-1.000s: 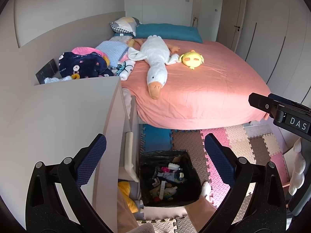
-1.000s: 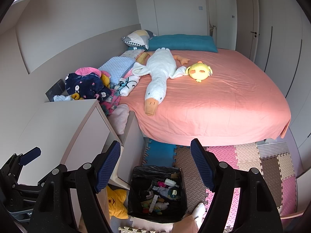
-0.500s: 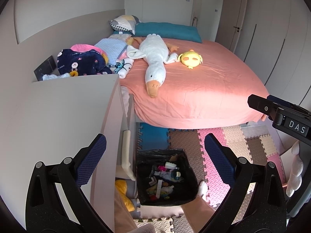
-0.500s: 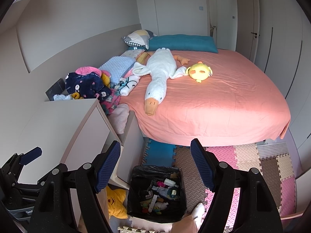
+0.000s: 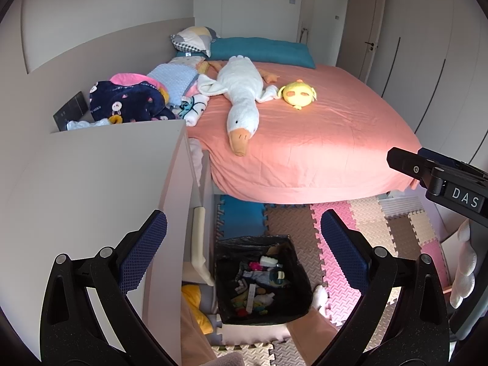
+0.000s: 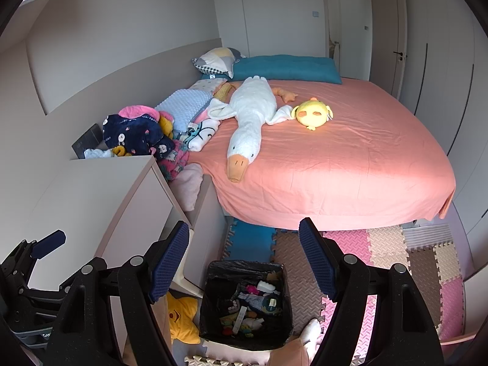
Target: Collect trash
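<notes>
left gripper (image 5: 241,250) and right gripper (image 6: 244,262): both gaping, nothing held | trash bin (image 6: 276,270) on the floor mat by the bed, already holding bits | risk imo: toys grabbed as trash

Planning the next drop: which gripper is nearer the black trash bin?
Roughly equal, perhaps right. The right gripper hangs open above the trash bin, centred between its fingers. The left gripper hangs open above it too, beside the white cabinet.
</notes>
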Tool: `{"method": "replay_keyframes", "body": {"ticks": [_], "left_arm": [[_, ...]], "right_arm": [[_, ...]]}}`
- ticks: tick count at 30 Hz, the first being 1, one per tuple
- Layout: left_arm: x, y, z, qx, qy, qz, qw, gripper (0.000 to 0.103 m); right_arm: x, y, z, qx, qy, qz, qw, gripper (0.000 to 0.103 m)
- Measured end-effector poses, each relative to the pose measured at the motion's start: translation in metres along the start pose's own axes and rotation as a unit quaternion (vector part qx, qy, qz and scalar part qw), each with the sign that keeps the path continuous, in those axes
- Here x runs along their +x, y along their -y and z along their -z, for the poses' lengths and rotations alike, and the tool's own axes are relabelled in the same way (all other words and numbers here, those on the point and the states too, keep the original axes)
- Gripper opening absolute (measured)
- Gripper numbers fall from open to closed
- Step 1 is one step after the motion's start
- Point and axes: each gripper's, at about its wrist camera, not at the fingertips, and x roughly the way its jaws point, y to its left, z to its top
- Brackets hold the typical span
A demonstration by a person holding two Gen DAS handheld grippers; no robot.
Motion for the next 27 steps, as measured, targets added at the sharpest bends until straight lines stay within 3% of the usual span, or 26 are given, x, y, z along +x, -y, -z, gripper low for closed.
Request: {"method": "replay_keyframes", "body": {"ticks": [27], "left_arm": [[-0.0010, 0.0038, 0.0016, -0.001, 0.011, 0.013, 0.9998, 0.097]], "right_arm": [[-0.0005, 0.0013, 0.0009, -0.003, -0.001, 0.001, 1.000, 0.075]]}}
